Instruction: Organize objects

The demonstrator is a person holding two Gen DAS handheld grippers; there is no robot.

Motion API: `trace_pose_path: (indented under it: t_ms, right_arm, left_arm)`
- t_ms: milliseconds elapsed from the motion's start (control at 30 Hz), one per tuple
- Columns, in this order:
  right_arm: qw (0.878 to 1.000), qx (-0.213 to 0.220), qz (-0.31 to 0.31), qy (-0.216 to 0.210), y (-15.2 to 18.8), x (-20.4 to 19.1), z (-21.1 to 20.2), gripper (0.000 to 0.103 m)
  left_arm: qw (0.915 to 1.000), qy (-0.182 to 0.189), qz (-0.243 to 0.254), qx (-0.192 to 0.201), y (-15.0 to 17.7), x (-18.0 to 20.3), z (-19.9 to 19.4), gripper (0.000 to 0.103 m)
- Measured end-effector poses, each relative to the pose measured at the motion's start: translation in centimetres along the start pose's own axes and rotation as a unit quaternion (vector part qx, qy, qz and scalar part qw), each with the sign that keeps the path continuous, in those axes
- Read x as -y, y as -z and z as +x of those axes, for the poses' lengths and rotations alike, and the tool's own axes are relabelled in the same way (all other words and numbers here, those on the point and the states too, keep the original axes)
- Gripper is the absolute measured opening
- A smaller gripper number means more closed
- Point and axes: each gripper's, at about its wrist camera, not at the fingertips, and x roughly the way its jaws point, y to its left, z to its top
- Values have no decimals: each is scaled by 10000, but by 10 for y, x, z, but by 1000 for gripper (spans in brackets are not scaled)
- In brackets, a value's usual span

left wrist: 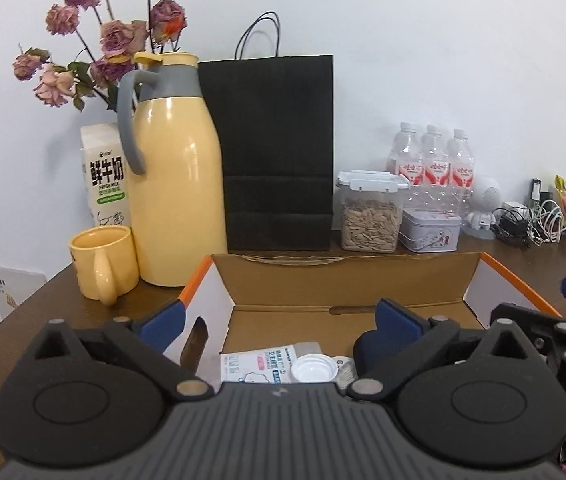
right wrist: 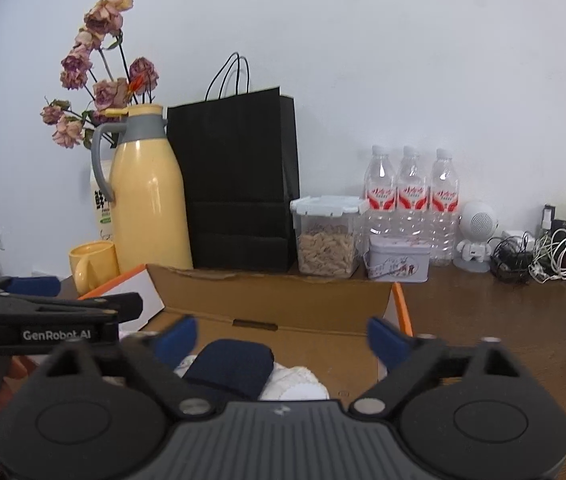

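An open cardboard box (left wrist: 347, 280) with orange-edged flaps sits on the brown table; it also shows in the right wrist view (right wrist: 275, 300). Inside lie a white packet (left wrist: 257, 364), a white cap (left wrist: 315, 368), a dark blue folded cloth (right wrist: 229, 366) and a white cloth (right wrist: 295, 386). My left gripper (left wrist: 279, 322) is open and empty over the box's near side. My right gripper (right wrist: 283, 336) is open and empty above the blue cloth. Each gripper shows at the edge of the other's view.
Along the wall stand a yellow thermos jug (left wrist: 175, 184), yellow mug (left wrist: 103, 264), milk carton (left wrist: 103, 176), dried flowers (left wrist: 103, 36), black paper bag (left wrist: 275, 152), seed jar (left wrist: 369, 216), tin (left wrist: 429, 230), three water bottles (left wrist: 431, 160), a small white speaker (right wrist: 477, 236) and tangled cables (right wrist: 539, 256).
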Motion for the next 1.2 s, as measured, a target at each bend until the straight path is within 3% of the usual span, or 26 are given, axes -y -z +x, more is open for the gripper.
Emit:
trace_pose_path:
  t_ms: [233,733,1200]
  right_arm:
    - [10000,36,3,43,-1,1,-2,103]
    - [9985,398,-366,0,-29,-14,-39,103]
    - [9987,60,-503,77,-10,-18,-107,103]
  left_arm:
    - [10000,23,0,13,0,-1,-3,103]
    - [9997,33,-48,225,-17,-7,-38,103]
    - [10000,20,11,57,-2,-29,-101,103]
